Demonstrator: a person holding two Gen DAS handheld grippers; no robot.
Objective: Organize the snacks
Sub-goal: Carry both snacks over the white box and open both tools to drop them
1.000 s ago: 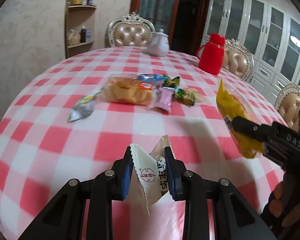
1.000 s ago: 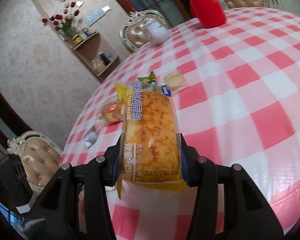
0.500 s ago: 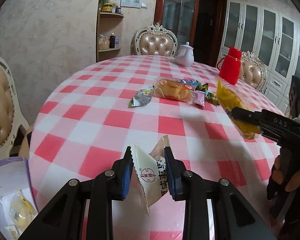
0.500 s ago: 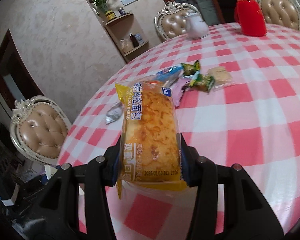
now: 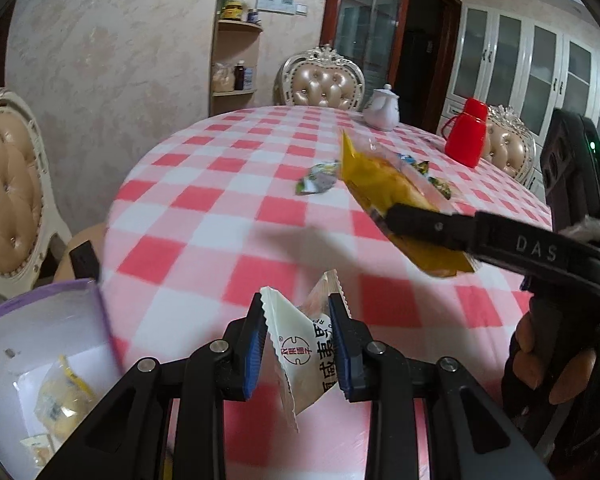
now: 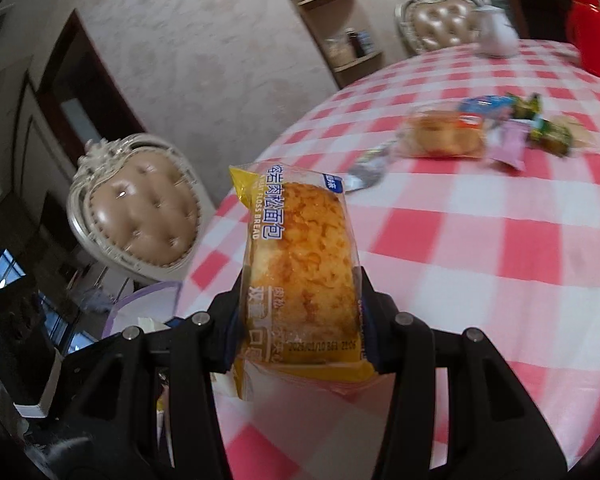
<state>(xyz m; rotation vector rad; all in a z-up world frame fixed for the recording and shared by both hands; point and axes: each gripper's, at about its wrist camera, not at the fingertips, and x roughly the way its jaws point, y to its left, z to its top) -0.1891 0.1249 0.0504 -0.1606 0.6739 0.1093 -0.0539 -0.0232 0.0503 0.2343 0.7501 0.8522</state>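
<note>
Both loads have swung left toward the purple-rimmed bin (image 5: pixel 40 360), now in view (drop-off likely next): left gripper (image 5: pixel 298 344) clamps a white sachet (image 5: pixel 300 364), right gripper (image 6: pixel 300 320) clamps the floss bread (image 6: pixel 300 264)

The purple-rimmed bin (image 5: pixel 40 344) is running off the left wrist view's left and bottom edges. The yellow bread packet (image 5: pixel 384 188) is hiding part of the far snack pile (image 6: pixel 496 132), itself smeared by blur. The white packet's (image 5: pixel 300 364) printing is being partly covered by the jaws.
</note>
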